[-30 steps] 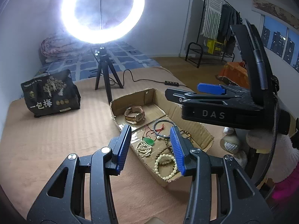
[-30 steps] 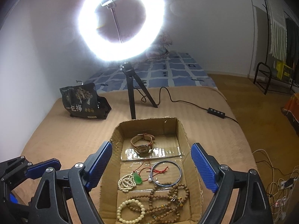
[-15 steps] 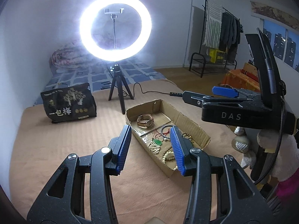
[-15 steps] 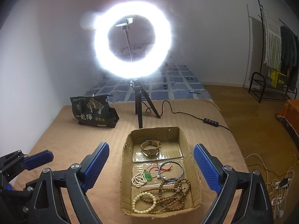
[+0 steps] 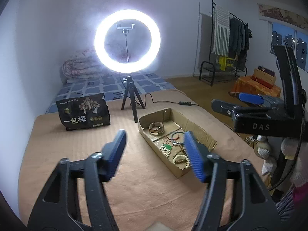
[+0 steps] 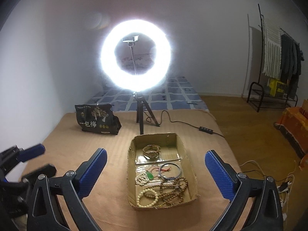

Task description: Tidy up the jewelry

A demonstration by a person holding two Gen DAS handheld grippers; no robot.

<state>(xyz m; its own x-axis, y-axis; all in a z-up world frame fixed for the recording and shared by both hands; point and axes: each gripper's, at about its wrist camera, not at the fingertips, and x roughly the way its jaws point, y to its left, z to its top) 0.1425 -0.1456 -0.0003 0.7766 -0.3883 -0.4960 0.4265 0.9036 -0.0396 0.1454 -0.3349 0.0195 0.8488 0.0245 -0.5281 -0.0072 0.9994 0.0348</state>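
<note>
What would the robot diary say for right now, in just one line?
left gripper: open, empty | right gripper: open, empty | brown cardboard box: holds brown-strap wristwatch, bead bracelets | stage: nothing gripped

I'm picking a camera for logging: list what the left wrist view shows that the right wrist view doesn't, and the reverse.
Left wrist only: a rolled quilt beside the ring light, a night window, and the right gripper side-on.

Right wrist only: white cables on the floor.

Both: the cardboard box, its watch, green pendant and bead bracelets, plus the black bag.
</note>
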